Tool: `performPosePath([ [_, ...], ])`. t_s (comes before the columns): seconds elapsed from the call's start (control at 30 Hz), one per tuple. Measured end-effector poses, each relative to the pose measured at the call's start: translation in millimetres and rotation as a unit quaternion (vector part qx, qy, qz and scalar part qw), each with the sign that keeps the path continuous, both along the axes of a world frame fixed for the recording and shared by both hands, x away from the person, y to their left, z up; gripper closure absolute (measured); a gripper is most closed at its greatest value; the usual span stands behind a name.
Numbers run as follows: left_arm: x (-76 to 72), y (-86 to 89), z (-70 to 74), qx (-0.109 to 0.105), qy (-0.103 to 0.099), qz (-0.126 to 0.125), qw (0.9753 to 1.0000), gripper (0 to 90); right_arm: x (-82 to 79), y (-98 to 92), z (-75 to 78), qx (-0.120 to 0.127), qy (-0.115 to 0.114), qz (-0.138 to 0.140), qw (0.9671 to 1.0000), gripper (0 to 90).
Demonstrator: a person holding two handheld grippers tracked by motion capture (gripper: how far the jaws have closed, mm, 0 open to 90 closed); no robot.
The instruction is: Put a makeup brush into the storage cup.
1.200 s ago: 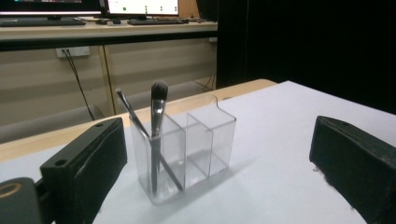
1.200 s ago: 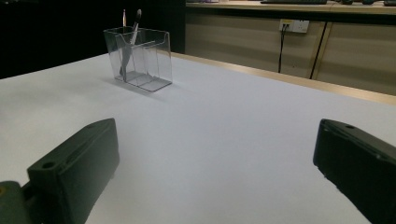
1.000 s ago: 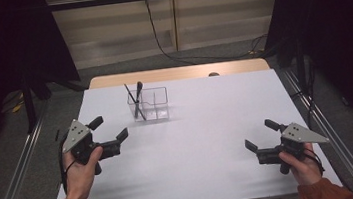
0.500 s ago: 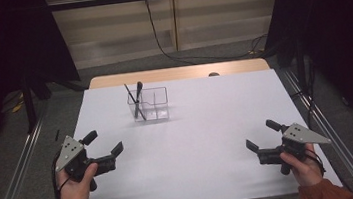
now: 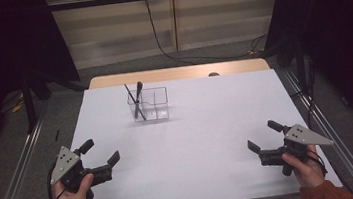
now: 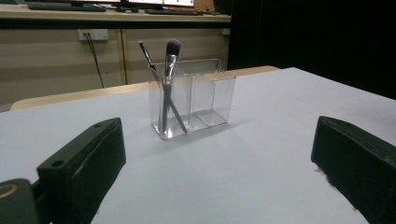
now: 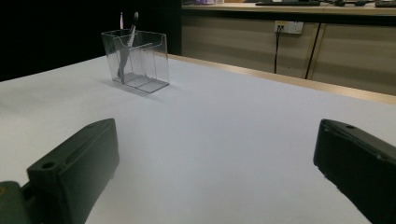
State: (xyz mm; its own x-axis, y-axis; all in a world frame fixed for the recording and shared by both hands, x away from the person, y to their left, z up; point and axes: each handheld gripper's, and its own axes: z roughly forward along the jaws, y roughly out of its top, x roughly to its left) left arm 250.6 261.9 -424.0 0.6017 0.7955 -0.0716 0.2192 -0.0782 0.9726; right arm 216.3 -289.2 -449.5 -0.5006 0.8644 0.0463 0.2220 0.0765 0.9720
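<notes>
Left gripper (image 5: 101,156): fingers (image 6: 84,161) spread wide, nothing between them, hovering low over the near left corner of the white counter (image 5: 204,141). Right gripper (image 5: 264,137): fingers (image 7: 74,161) likewise wide apart and empty, low over the near right corner. Both aimed inward and forward across the counter, well apart from each other and from the organizer.

Farther out, toward the far left-centre of the counter: clear plastic organizer (image 5: 149,105), upright, open at the top, split by see-through walls into compartments. Long side running roughly left to right across the counter in the high view. Seen between the left gripper's fingers at (image 6: 191,98), and off to the upper left in the right gripper view at (image 7: 137,60).

In its leftmost compartment: two makeup brushes, standing handle-down and crossing each other. Thicker brush (image 5: 138,96) with dark rounded bristle head and silvery ferrule, long axis near upright, head tilted slightly right in the high view. Thin brush (image 5: 131,95) with slim dark tip, leaning up and left, foot resting toward the compartment's right side. Bristle ends of both clear above the rim.
</notes>
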Motion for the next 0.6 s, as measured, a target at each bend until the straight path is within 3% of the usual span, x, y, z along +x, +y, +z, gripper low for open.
performPosePath([
  [0.17, -6.2, 2.1, -1.7, 0.008, 0.007, 0.015, 0.9998, 3.1, -2.5, -2.0, 0.6, 0.0, -0.001, 0.0, 1.0, 0.0],
  [0.37, -12.1, 0.1, -5.7, 0.01, 0.013, -0.003, 0.9999, 3.1, -4.3, -2.1, 1.3, 0.002, -0.002, 0.002, 1.0, 0.0],
  [0.6, -11.6, 3.8, -7.7, 0.007, 0.012, 0.005, 0.9999, 3.1, -3.7, -2.5, 1.3, 0.001, -0.001, 0.003, 1.0, 0.0],
])
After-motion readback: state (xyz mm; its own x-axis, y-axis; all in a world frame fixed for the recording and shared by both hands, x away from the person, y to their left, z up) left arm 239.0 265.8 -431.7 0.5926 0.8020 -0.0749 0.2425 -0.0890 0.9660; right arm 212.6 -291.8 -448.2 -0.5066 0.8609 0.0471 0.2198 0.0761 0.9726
